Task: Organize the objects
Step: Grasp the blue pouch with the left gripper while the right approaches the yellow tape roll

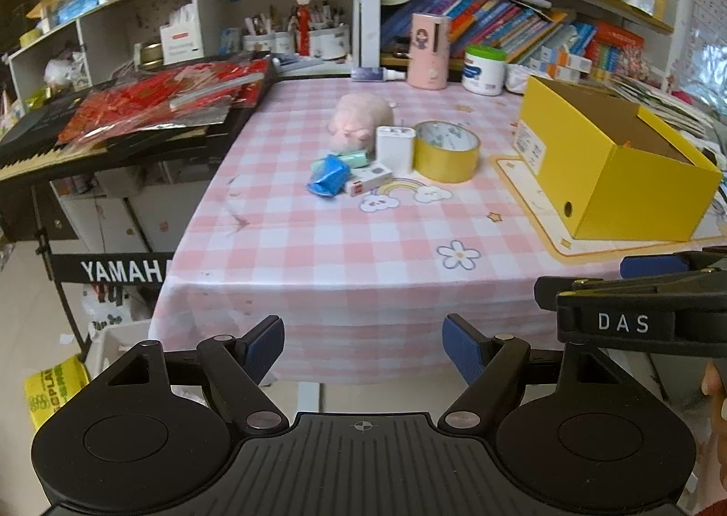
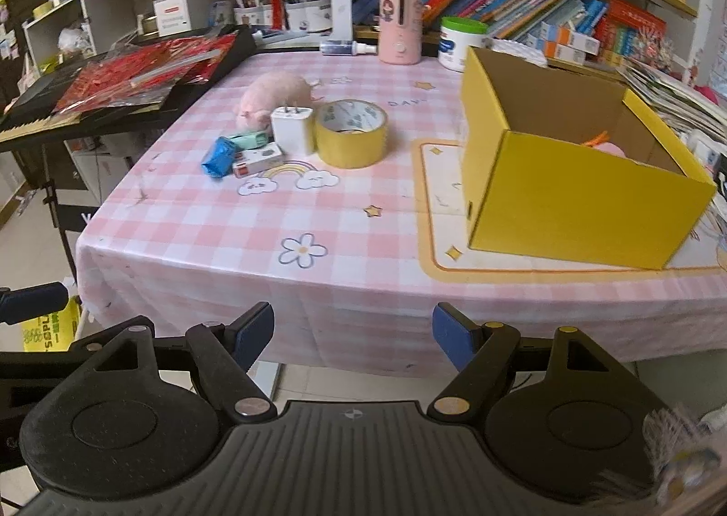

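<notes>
Both my claws wide open, holding nothing: left gripper [image 1: 363, 350], right gripper [image 2: 353, 336], low in frame off the table edge. Yellow box [image 2: 586, 193] right of frame. Tape roll [image 2: 352, 139], white charger [image 2: 293, 130], pink plush [image 2: 272, 96] clustered upper centre.

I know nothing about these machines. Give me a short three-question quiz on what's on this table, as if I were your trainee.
1. True or false: the yellow box is shut with a lid.
2. Which thing stands directly beside the yellow tape roll?
A. the white charger
B. the white jar with a green lid
C. the pink dispenser
3. Fill in: the left tool and the right tool are both ____ and hold nothing.

Key
1. False: it is open on top, and something pink and orange shows inside.
2. A: the charger stands beside it, prongs up.
3. open: both are short of the table edge.
</notes>
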